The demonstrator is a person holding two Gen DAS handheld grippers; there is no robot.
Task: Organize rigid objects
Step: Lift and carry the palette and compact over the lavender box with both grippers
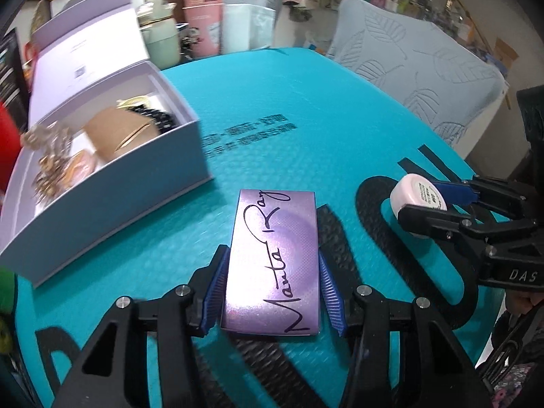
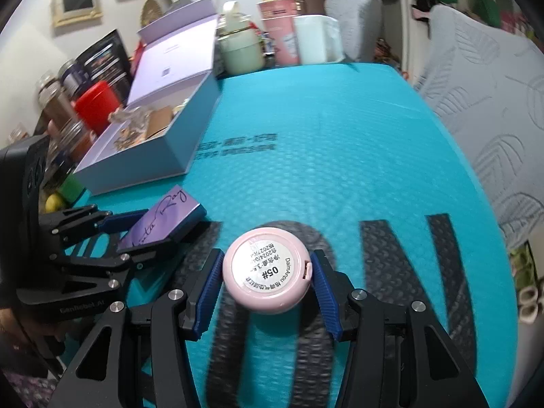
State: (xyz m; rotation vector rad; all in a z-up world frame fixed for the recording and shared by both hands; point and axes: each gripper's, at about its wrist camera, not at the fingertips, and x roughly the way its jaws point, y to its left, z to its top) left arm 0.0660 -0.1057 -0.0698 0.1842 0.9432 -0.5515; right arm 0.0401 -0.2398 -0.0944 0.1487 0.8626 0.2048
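My left gripper (image 1: 272, 268) is shut on a flat purple case (image 1: 273, 258) with black script, held just above the teal mat (image 1: 306, 102). The case also shows in the right wrist view (image 2: 163, 219). My right gripper (image 2: 267, 272) is shut on a round pink compact (image 2: 267, 272) with a white label, also over the mat; it shows in the left wrist view (image 1: 418, 197) to the right of the case. An open white box (image 1: 112, 183) holding jewellery and a tan item lies to the left; it also shows in the right wrist view (image 2: 159, 146).
Pink cups (image 2: 277, 27), a pale green pot (image 2: 239, 51) and a white container (image 2: 318, 37) stand behind the mat. Jars and a red tin (image 2: 97, 105) stand left of the box. Grey leaf-pattern chairs (image 1: 425, 64) are at the right.
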